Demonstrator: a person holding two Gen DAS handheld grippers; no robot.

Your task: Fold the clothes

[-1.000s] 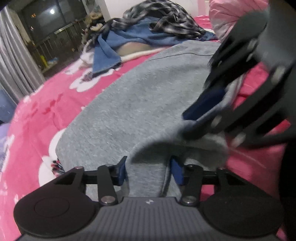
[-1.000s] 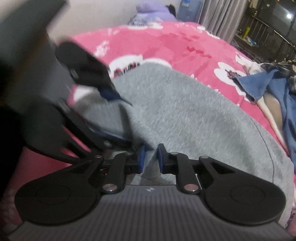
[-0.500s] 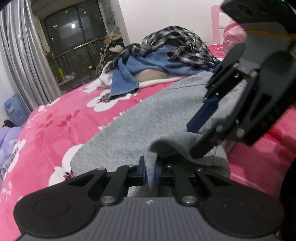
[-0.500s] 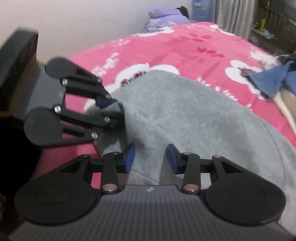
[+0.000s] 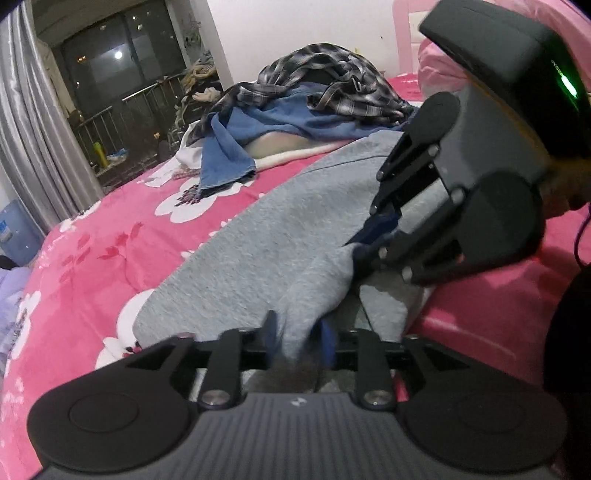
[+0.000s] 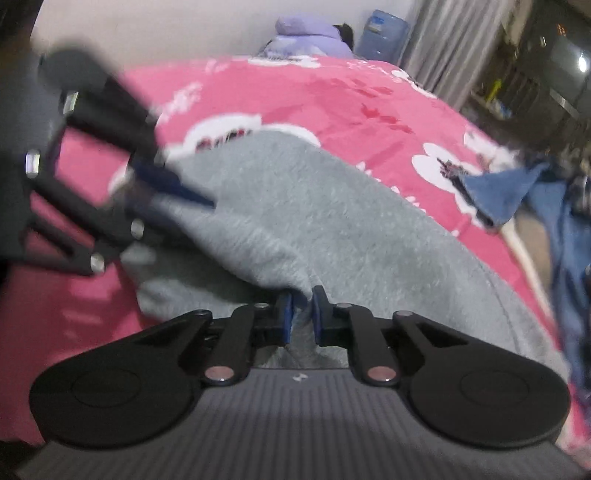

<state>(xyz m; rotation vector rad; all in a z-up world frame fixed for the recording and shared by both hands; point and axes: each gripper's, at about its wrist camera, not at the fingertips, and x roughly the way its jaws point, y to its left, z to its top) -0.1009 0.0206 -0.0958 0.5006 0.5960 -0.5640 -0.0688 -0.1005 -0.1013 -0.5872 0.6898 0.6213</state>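
A grey fleece garment (image 5: 258, 240) (image 6: 332, 221) lies spread on the pink bed, and both grippers meet at its near corner. My left gripper (image 5: 299, 338) has its jaws opening, with a raised fold of the grey cloth loose between the blue pads. From the right wrist view it shows blurred at the left (image 6: 173, 206). My right gripper (image 6: 301, 314) is closing, its pads pinching a small ridge of the same cloth. In the left wrist view its tips (image 5: 356, 251) bite the lifted edge, which stretches between the two grippers.
The pink flowered bedspread (image 5: 92, 240) covers the bed. A heap of plaid and blue clothes (image 5: 314, 96) lies at the far side, with a blue cloth corner (image 6: 498, 192) near the grey garment. A purple bundle (image 6: 306, 37) and a water jug (image 6: 384, 33) stand beyond the bed.
Half a second ago my left jaws were shut on the grey fold and are now apart. My right jaws, then open above the cloth, have come down and closed on its edge.
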